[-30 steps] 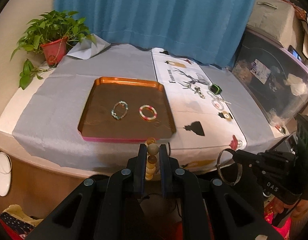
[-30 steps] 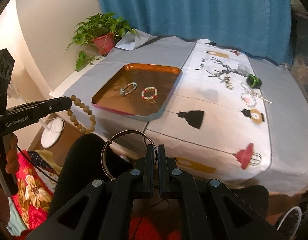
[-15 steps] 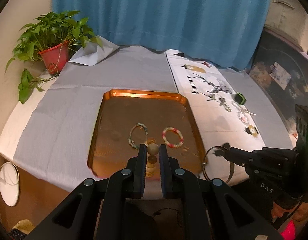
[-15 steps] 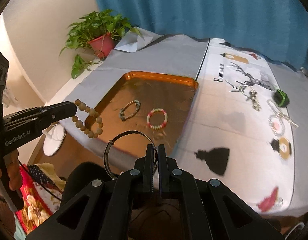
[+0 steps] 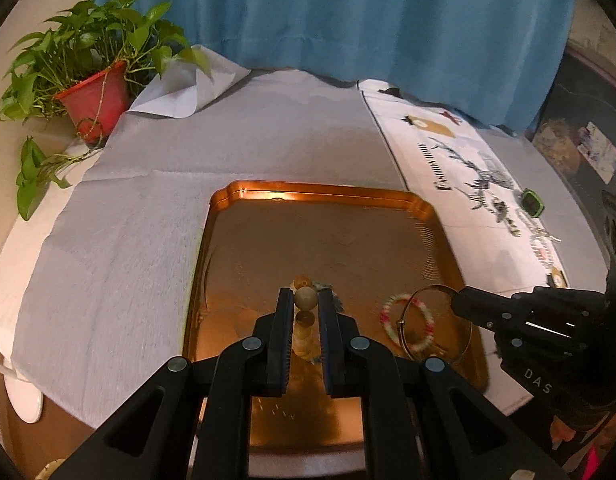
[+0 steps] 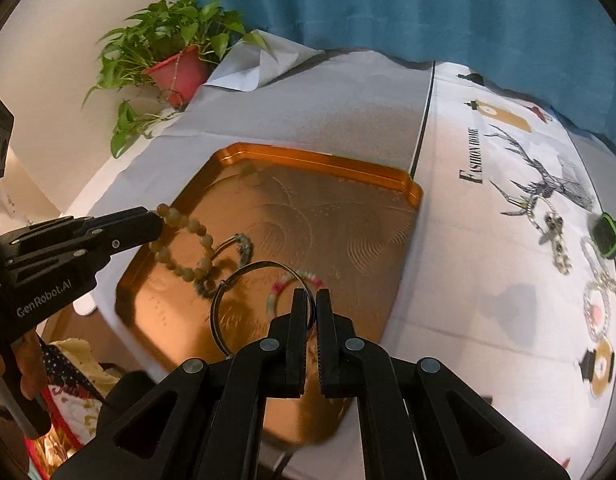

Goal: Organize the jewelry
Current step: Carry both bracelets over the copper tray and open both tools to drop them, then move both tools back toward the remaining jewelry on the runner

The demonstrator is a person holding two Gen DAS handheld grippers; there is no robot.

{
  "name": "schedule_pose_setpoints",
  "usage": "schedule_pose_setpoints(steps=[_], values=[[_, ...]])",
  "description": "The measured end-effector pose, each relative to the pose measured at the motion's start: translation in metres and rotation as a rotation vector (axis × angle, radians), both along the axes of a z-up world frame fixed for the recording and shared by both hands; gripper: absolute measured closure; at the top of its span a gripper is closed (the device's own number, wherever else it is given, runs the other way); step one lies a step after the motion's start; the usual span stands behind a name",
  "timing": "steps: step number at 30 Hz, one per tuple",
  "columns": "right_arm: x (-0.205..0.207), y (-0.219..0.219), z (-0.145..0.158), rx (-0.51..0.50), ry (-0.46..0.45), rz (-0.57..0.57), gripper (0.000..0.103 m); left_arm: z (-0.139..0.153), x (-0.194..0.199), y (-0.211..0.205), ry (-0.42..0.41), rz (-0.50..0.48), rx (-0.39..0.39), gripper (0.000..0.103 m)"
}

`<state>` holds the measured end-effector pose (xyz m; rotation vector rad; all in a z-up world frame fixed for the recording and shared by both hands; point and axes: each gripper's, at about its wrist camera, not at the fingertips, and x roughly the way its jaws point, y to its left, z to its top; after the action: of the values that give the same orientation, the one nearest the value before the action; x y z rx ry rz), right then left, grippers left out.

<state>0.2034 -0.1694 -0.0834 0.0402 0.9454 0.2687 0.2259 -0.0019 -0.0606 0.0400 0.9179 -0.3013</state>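
An orange metal tray lies on the grey cloth. On it rest a red, white and green bead bracelet and a teal bead bracelet, which the left fingers mostly hide in the left wrist view. My left gripper hangs over the tray's near part, shut on a wooden bead bracelet. My right gripper is beside it, shut on a thin metal bangle that hangs above the red and white bracelet.
A potted plant stands at the back left. On the printed white runner to the tray's right lie several chains and pendants and a green-edged object. A blue curtain hangs behind. A person's hand holds the left gripper's handle.
Both grippers have moved forward and lower, from off the table's near edge to above the near part of the tray. Each still holds its piece.
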Motion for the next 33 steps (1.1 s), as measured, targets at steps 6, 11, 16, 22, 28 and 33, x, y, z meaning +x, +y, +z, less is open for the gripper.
schedule_pose_setpoints(steps=[6,11,16,22,28,33], values=[[0.021,0.003,-0.012,0.012,0.018,-0.005,0.093,-0.008,0.015,0.000,0.009,0.016,0.035,0.073],[0.012,-0.001,-0.008,-0.059,-0.009,-0.064,0.025,0.006,-0.004,0.017,-0.046,0.110,0.041,0.005],[-0.039,-0.009,0.008,-0.079,-0.050,-0.061,0.024,0.013,-0.057,0.028,-0.048,0.149,0.066,0.005],[-0.129,-0.018,0.031,-0.070,-0.085,-0.066,0.023,0.022,-0.138,0.026,-0.042,0.159,0.055,0.005],[-0.200,-0.024,0.062,-0.068,-0.170,-0.076,0.021,0.051,-0.202,0.015,-0.104,0.117,0.039,0.005],[-0.247,-0.031,0.086,-0.059,-0.252,-0.093,0.020,0.075,-0.241,0.002,-0.170,0.090,0.043,0.004]])
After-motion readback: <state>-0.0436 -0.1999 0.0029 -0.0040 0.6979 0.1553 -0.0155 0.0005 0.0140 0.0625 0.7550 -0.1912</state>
